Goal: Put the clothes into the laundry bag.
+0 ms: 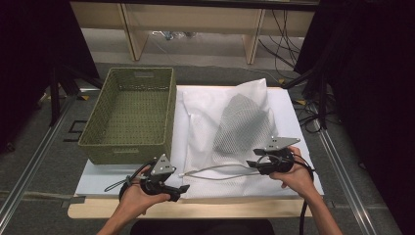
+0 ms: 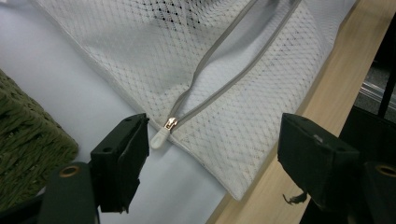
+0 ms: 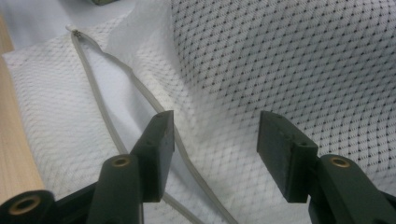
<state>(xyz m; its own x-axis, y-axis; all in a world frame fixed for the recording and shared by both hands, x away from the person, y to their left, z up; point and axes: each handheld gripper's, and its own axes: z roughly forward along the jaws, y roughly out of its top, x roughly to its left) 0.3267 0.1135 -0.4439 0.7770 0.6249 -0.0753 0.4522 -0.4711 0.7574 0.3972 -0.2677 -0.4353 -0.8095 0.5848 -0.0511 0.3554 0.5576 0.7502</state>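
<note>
A white mesh laundry bag (image 1: 205,142) lies flat on a white board (image 1: 103,178), with a grey garment (image 1: 242,120) showing through its mesh. Its grey zipper (image 1: 215,171) stands unzipped along the near edge, the two tapes spread apart. My left gripper (image 1: 182,188) is at the bag's near left corner. In the left gripper view it (image 2: 212,128) is open wide, and the white zipper pull (image 2: 160,136) lies just by its left jaw, untouched. My right gripper (image 1: 253,164) hovers at the bag's near right; it (image 3: 215,119) is open above the mesh (image 3: 280,56) with nothing gripped.
A green woven basket (image 1: 128,145) stands empty on the left, touching the white board. The wooden table edge (image 1: 195,208) runs along the front. Metal rails flank the table, and cables lie on the floor at the back right.
</note>
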